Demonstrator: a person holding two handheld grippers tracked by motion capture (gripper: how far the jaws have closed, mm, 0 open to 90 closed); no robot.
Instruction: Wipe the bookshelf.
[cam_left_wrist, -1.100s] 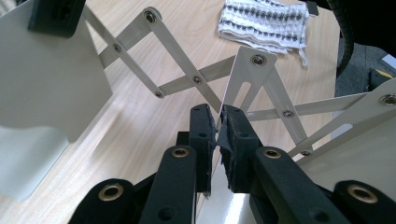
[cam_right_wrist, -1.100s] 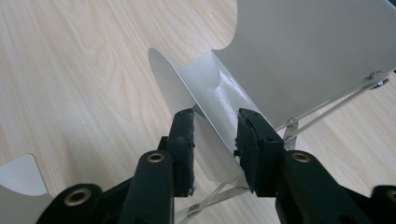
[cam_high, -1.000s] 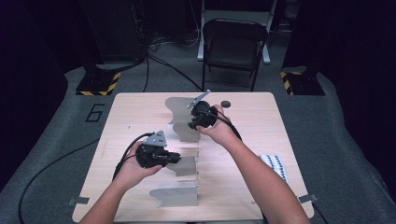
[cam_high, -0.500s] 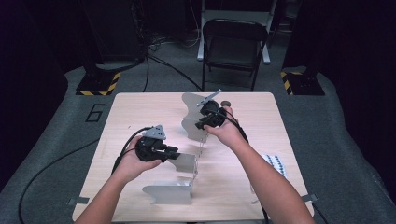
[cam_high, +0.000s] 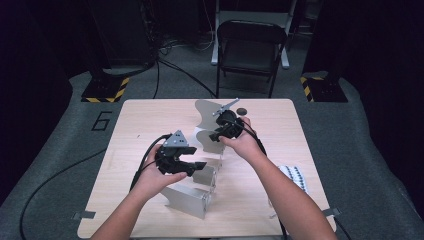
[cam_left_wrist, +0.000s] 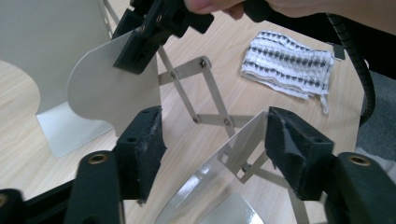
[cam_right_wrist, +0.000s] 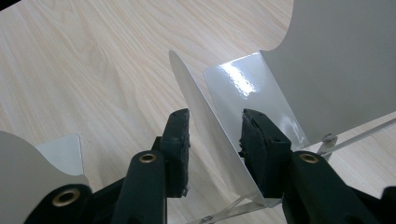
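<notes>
We worked an expanding metal file rack (cam_high: 202, 172) at the desk's (cam_high: 135, 120) centre. Our left gripper (cam_high: 192, 166), at seven o'clock, had just been opening; its jaws gaped around a plate (cam_left_wrist: 233, 154) untouched. Our right gripper (cam_high: 216, 136) straddled the middle plate (cam_right_wrist: 210, 126), jaws just opening, probably releasing after spreading the rack.

Four metal plates (cam_high: 186, 199), one chair (cam_high: 250, 47), one cloth (cam_high: 295, 176).
</notes>
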